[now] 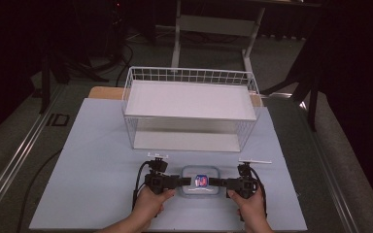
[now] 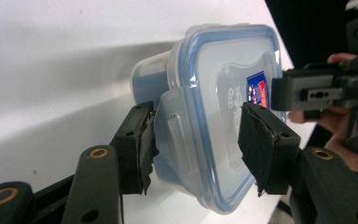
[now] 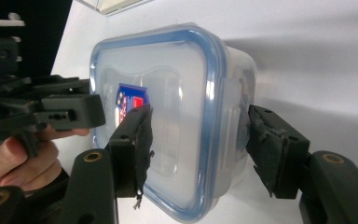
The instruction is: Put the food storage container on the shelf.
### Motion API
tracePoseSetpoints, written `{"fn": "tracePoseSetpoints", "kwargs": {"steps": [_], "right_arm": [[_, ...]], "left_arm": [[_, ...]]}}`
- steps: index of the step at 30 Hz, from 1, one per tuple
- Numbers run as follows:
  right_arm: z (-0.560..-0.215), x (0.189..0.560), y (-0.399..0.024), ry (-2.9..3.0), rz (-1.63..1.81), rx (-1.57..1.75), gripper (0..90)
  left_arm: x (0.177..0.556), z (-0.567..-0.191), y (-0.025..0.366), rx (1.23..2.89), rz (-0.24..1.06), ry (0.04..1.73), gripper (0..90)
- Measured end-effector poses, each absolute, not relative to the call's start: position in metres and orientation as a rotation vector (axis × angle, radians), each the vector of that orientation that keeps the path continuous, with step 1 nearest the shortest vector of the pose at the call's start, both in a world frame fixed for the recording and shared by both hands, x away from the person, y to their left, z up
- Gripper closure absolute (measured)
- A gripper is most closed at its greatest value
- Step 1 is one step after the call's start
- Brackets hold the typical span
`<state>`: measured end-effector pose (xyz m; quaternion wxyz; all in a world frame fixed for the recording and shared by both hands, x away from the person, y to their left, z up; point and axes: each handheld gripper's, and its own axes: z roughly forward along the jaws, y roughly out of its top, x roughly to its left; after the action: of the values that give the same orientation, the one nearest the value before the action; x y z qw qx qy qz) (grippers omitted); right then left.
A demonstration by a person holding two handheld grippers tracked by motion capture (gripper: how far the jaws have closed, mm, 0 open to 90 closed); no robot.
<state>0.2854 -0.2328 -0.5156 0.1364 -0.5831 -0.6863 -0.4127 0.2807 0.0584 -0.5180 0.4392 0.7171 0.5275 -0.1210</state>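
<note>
Clear plastic container point(image 1: 201, 180), one, blue-rimmed lid, lower centre of frame on desk point(image 1: 92, 165). Two tongs: left tongs point(image 1: 183, 181), right tongs point(image 1: 213, 182) each clamp one container end. One wire basket point(image 1: 190, 108) above.

A clear plastic container point(image 1: 200, 180) with a blue-rimmed lid and a red-and-blue label sits on the pale blue table point(image 1: 92, 160), near its front edge. The left gripper point(image 1: 180, 182) reaches it from the left, the right gripper point(image 1: 215, 182) from the right, jaws at its ends. Behind stands a white wire basket point(image 1: 190, 109), well apart, with two white shelves.
</note>
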Motion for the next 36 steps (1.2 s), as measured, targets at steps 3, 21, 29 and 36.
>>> {"fn": "tracePoseSetpoints", "kwargs": {"steps": [3, 21, 29, 36], "right_arm": [[-0.514, 0.287, -0.233, -1.981, -1.200, -1.700, 42.1], [-0.478, 0.328, -0.210, -2.006, -1.398, -1.679, 41.6], [-0.478, 0.354, -0.197, -2.011, -1.474, -1.676, 41.6], [-0.488, 0.369, -0.189, -2.022, -1.504, -1.690, 41.6]], "left_arm": [[0.281, -0.514, 0.057, 1.797, -0.279, 1.313, 48.6], [0.317, -0.475, 0.080, 1.670, -0.057, 1.242, 50.1], [0.339, -0.481, 0.091, 1.618, 0.003, 1.228, 50.0], [0.354, -0.494, 0.096, 1.600, 0.014, 1.223, 49.9]]}}
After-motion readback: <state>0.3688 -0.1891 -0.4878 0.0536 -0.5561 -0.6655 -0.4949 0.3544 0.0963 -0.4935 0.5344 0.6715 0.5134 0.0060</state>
